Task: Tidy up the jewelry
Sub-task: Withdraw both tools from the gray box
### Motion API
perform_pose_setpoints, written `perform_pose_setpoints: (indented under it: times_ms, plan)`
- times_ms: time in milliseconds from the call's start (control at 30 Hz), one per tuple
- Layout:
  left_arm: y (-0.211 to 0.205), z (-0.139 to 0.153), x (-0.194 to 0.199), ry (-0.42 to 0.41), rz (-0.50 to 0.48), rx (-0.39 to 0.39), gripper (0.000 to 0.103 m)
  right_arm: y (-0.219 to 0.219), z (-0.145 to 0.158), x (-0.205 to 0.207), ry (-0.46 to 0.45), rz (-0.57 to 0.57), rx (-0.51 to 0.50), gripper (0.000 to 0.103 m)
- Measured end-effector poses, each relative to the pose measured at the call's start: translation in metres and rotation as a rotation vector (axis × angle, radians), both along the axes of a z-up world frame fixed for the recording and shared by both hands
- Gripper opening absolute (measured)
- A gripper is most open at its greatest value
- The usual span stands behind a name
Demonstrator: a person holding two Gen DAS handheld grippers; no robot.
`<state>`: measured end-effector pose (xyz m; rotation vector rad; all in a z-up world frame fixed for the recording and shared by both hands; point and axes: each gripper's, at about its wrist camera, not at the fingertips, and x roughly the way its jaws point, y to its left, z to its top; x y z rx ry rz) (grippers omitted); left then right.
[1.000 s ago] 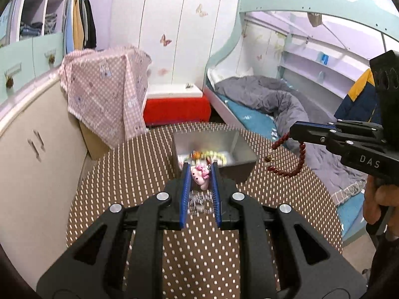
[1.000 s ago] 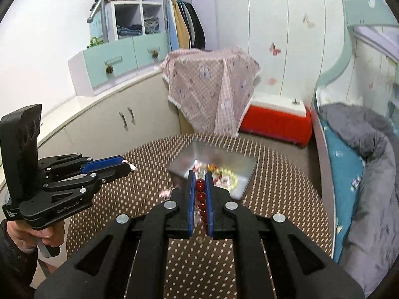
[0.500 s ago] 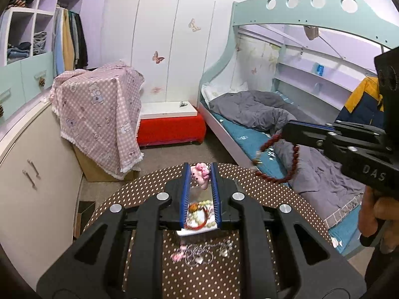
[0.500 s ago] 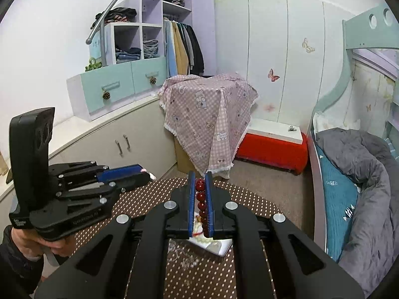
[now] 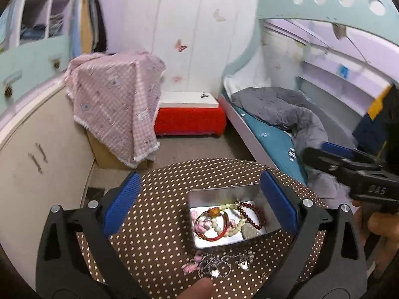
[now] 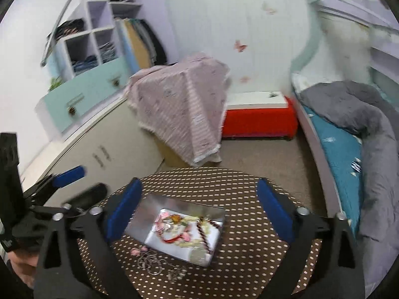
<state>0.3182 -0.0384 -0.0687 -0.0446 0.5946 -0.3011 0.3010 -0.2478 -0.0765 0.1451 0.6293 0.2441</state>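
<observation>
My left gripper [image 5: 200, 201] hangs over the dotted round table [image 5: 154, 226], its jaws opening wide with nothing between them. Under it stands a silver tin [image 5: 224, 189] holding a dark red bead bracelet [image 5: 252, 211], a red bangle [image 5: 212, 236], pale green beads [image 5: 233, 224] and a pink piece [image 5: 197, 220]. A silver chain with pink charms [image 5: 215, 266] lies loose in front of the tin. My right gripper [image 6: 198, 211] is also opening wide and empty above the tin [image 6: 139, 221]. Each gripper shows at the other view's edge: the right gripper [image 5: 318, 152], the left gripper [image 6: 82, 184].
A bed with a grey duvet [image 5: 286, 109] runs along the right. A red bench [image 5: 189, 119] and a box under a pink checked cloth [image 5: 114, 99] stand beyond the table's far edge. Cream cabinets [image 5: 30, 149] line the left. A fingertip [image 5: 199, 286] shows at the bottom.
Both grippers have gone from shut to wide open. The pink charm has left the left jaws and the dark red beads the right jaws; the beads now lie in the tin.
</observation>
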Motion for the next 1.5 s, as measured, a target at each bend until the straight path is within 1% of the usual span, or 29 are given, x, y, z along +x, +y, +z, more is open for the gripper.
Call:
perform_pose_setpoints:
  times_ms: [67, 200, 300, 533, 700, 767, 933, 1033, 1133, 1200, 1300, 1367, 1500]
  plan:
    - [0.008, 0.002, -0.004, -0.006, 0.031, -0.005, 0.095, -0.007, 0.004, -0.008, -0.013, -0.036, 0.008, 0.095]
    - [0.019, 0.012, -0.022, -0.043, 0.067, 0.017, 0.095, -0.021, 0.012, -0.024, -0.036, -0.1, 0.019, 0.095]
    - [0.031, 0.019, -0.041, -0.073, 0.086, 0.003, 0.095, -0.026, 0.022, -0.038, -0.063, -0.127, 0.033, 0.095]
    - [0.048, 0.039, -0.088, -0.143, 0.113, -0.005, 0.096, -0.02, 0.054, -0.079, -0.149, -0.139, 0.009, 0.095]
    - [0.047, 0.05, -0.124, -0.185, 0.123, -0.001, 0.096, -0.016, 0.067, -0.11, -0.193, -0.133, 0.012, 0.095]
    - [0.045, 0.051, -0.138, -0.197, 0.129, 0.008, 0.097, -0.014, 0.068, -0.123, -0.206, -0.13, 0.016, 0.095]
    - [0.043, 0.045, -0.162, -0.205, 0.148, 0.02, 0.097, -0.011, 0.061, -0.15, -0.209, -0.123, -0.009, 0.095]
    - [0.041, 0.038, -0.173, -0.205, 0.165, 0.039, 0.097, -0.011, 0.053, -0.161, -0.191, -0.107, -0.036, 0.095]
    - [0.038, 0.028, -0.183, -0.21, 0.197, 0.064, 0.097, -0.011, 0.043, -0.163, -0.177, -0.084, -0.042, 0.095]
    - [0.036, 0.018, -0.186, -0.205, 0.214, 0.08, 0.097, -0.011, 0.03, -0.158, -0.143, -0.059, -0.041, 0.095]
    - [0.036, 0.004, -0.185, -0.17, 0.236, 0.086, 0.097, -0.01, 0.013, -0.149, -0.089, -0.025, -0.055, 0.095]
    - [0.037, -0.006, -0.18, -0.138, 0.243, 0.08, 0.097, -0.011, 0.006, -0.148, -0.069, -0.01, -0.052, 0.095]
    - [0.039, -0.025, -0.163, -0.095, 0.222, 0.078, 0.097, -0.013, -0.009, -0.144, -0.031, -0.006, -0.071, 0.095]
